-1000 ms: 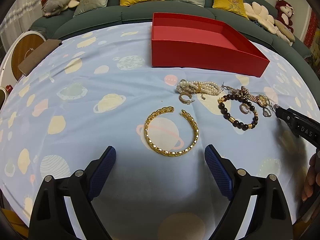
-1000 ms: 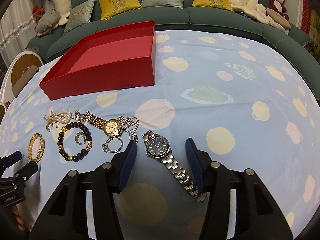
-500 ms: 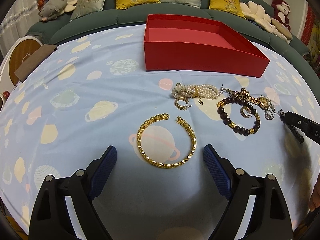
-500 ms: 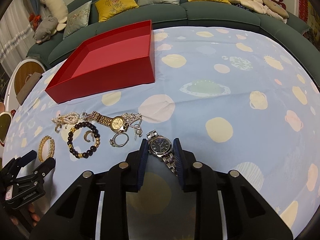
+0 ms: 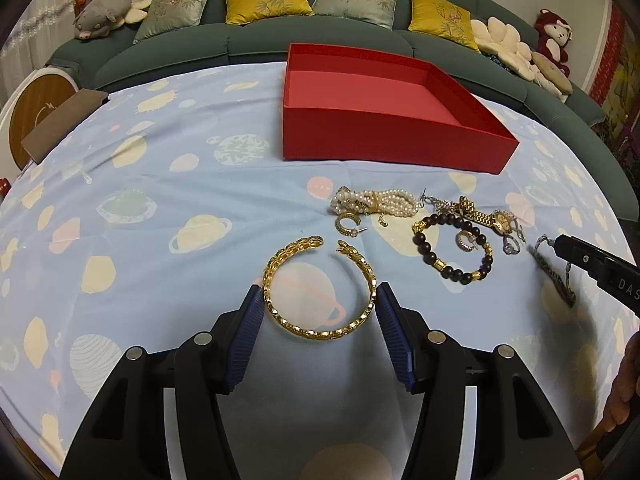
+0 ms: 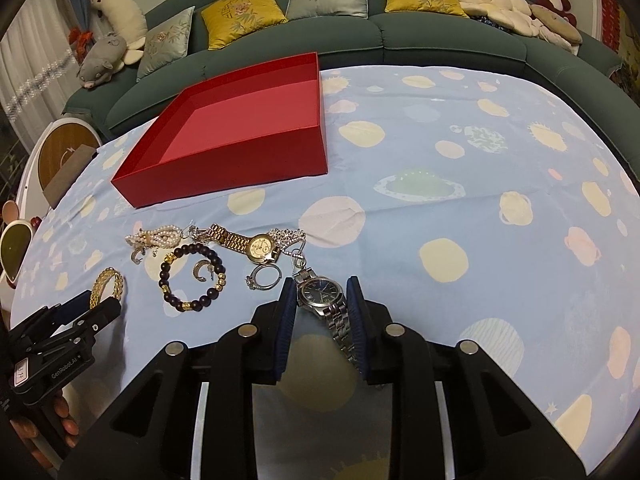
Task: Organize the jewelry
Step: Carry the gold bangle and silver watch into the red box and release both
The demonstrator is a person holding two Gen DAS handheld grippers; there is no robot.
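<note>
With the left tongs (image 5: 320, 306), wide a second ago, now closing around the gold bangle (image 5: 319, 290) on the worktop (image 5: 160, 200), and the right tongs (image 6: 321, 300) narrowed onto the steel watch (image 6: 321, 295), transfer to the empty red box (image 5: 384, 100) seems imminent.

both hand-held grippers narrowed around jewelry

Box (image 5: 384, 136) sits on the table (image 5: 160, 200), sofa (image 5: 248, 44) behind it. Pearls (image 5: 376, 202), bead bracelet (image 5: 452, 248) and watch (image 6: 320, 294) lie in front of the box; open bangle (image 5: 320, 290) lies nearest, left of the beads.
</note>
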